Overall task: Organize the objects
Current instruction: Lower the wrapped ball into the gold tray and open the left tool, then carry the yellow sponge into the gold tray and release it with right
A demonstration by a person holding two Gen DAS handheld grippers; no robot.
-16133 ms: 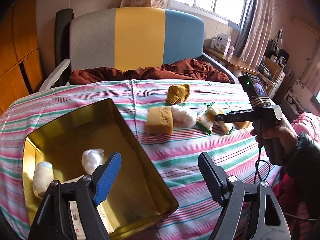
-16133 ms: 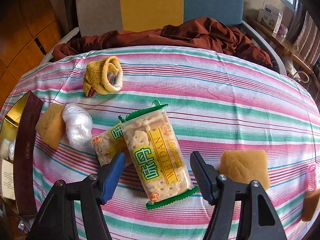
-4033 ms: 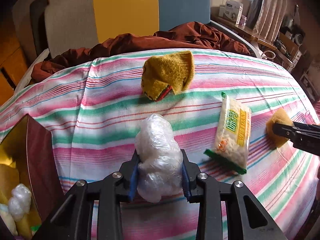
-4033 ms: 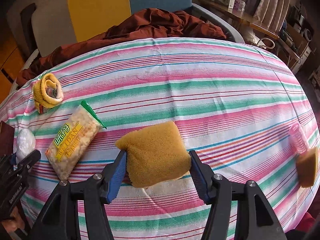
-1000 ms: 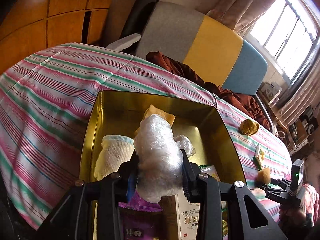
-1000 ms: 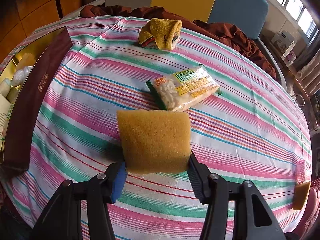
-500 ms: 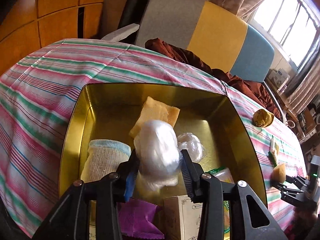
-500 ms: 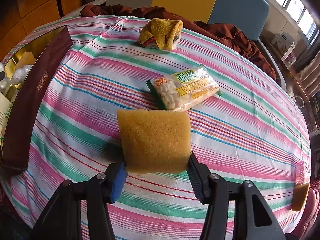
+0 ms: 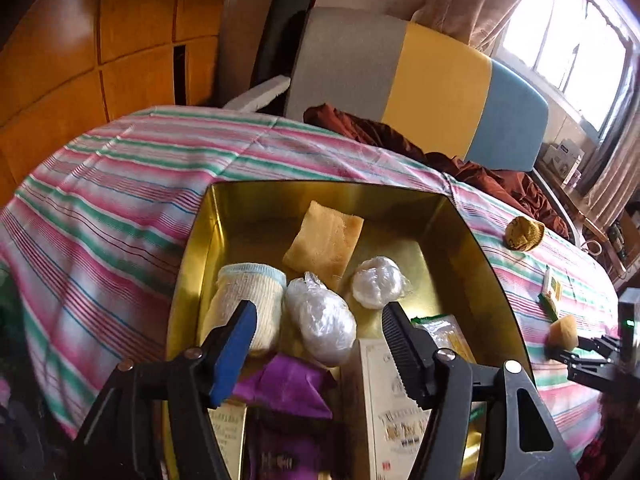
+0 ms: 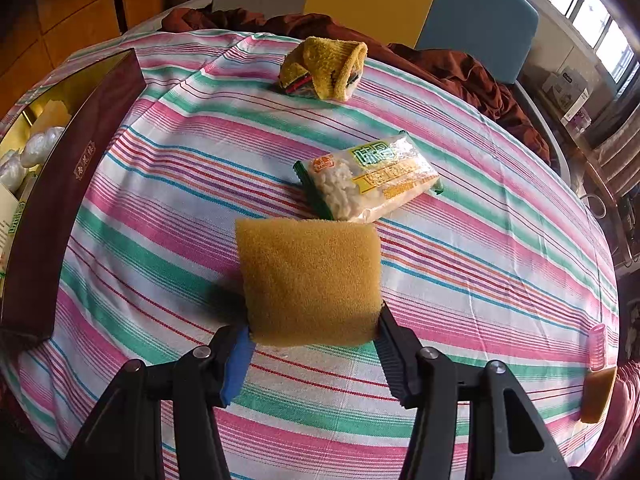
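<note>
Left gripper (image 9: 318, 320) is spread wide, empty, over the gold box (image 9: 472, 236). Right gripper (image 10: 312, 334) pinches the sponge (image 10: 308, 280); we'd carry it left w/o squeezing harder & clear the box wall before letting go.

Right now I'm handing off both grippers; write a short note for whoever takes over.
Left gripper: jaws open, empty, above the gold box.
Right gripper: shut on the sponge, lifted over the striped cloth.
In the box: two plastic-wrapped bundles, a sponge piece, a sock, packets.
Left to box: held sponge, cracker pack, yellow sock.
</note>
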